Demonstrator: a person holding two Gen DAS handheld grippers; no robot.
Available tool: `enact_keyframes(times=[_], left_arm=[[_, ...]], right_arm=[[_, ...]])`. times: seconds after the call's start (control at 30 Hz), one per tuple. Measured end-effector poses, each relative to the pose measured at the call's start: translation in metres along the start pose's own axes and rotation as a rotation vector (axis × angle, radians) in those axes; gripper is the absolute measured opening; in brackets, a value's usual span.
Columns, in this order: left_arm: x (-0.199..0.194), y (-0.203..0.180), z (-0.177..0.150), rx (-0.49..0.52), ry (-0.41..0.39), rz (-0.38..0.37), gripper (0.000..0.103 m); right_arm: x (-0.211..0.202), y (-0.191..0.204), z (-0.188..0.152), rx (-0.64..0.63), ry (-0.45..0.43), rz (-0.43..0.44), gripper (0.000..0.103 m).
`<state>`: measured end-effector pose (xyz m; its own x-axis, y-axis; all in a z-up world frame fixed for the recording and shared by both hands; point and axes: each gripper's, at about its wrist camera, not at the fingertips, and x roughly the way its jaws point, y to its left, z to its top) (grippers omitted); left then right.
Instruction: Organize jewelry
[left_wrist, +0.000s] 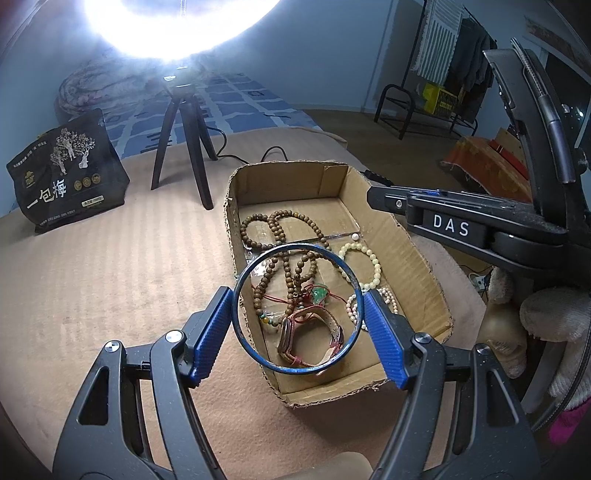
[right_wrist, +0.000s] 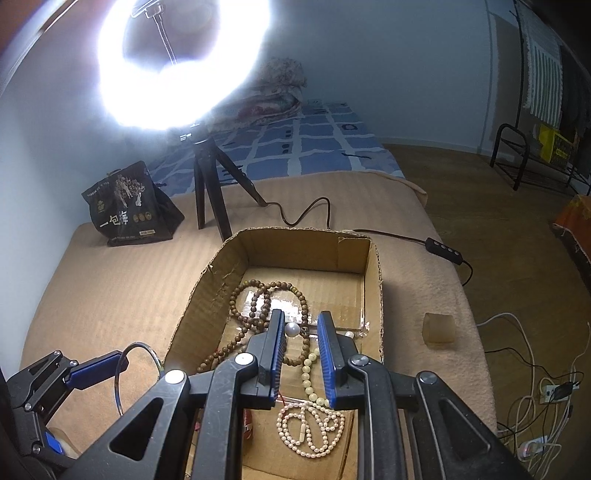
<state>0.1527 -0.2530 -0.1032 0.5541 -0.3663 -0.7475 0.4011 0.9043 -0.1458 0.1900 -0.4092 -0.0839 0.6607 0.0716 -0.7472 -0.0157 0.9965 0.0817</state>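
Observation:
A cardboard box (left_wrist: 402, 258) on a tan blanket holds brown bead strands (left_wrist: 280, 229), a cream bead bracelet (left_wrist: 364, 266), a pearl strand (right_wrist: 314, 428), a green pendant (left_wrist: 318, 294) and a red-strapped watch (left_wrist: 310, 336). My left gripper (left_wrist: 298, 308) is shut on a blue bangle (left_wrist: 258, 354), held upright over the box's near end; it also shows in the right wrist view (right_wrist: 120, 376). My right gripper (right_wrist: 301, 354) hovers over the box, its jaws partly open, with a single pearl (right_wrist: 291, 329) at its left fingertip. It also shows at the right of the left wrist view (left_wrist: 391, 201).
A ring light on a black tripod (left_wrist: 184, 147) stands behind the box, its cable (right_wrist: 306, 214) trailing across the blanket. A black snack bag (left_wrist: 66, 173) sits far left. A small amber block (right_wrist: 439, 328) lies right of the box. The blanket's edge drops off at right.

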Motion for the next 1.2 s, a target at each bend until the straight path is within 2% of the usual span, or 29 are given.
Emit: enact_keyframes(times=[0.17, 0.2, 0.23, 0.3, 0.37, 0.43, 0.5, 0.7, 1.2], left_arm=[[0.001, 0.000, 0.000, 0.001, 0.003, -0.002, 0.073], [0.001, -0.001, 0.000, 0.000, 0.004, -0.004, 0.073], [0.002, -0.001, 0.000, 0.001, 0.007, -0.004, 0.073], [0.004, -0.001, -0.001, 0.003, 0.014, -0.003, 0.074], [0.005, -0.001, -0.001, 0.005, 0.021, -0.001, 0.074], [0.006, -0.001, -0.001, 0.007, 0.026, 0.002, 0.074], [0.007, 0.000, -0.001, 0.006, 0.031, 0.007, 0.079], [0.006, 0.002, -0.002, 0.004, 0.028, 0.013, 0.080], [-0.007, 0.007, -0.004, -0.002, 0.012, 0.028, 0.080]], right_arm=[[-0.001, -0.003, 0.000, 0.008, -0.002, -0.011, 0.030], [0.000, -0.003, 0.000, 0.009, 0.000, -0.014, 0.034], [0.000, -0.004, 0.000, 0.011, -0.001, -0.020, 0.045], [-0.001, -0.004, 0.000, 0.013, -0.009, -0.028, 0.059], [-0.002, -0.003, 0.000, 0.010, -0.011, -0.032, 0.062], [-0.003, -0.003, -0.001, 0.010, -0.008, -0.039, 0.073], [-0.004, -0.003, -0.002, 0.010, -0.014, -0.045, 0.078], [-0.005, -0.003, -0.001, 0.011, -0.012, -0.063, 0.087], [-0.016, 0.002, -0.002, -0.004, -0.020, -0.089, 0.089]])
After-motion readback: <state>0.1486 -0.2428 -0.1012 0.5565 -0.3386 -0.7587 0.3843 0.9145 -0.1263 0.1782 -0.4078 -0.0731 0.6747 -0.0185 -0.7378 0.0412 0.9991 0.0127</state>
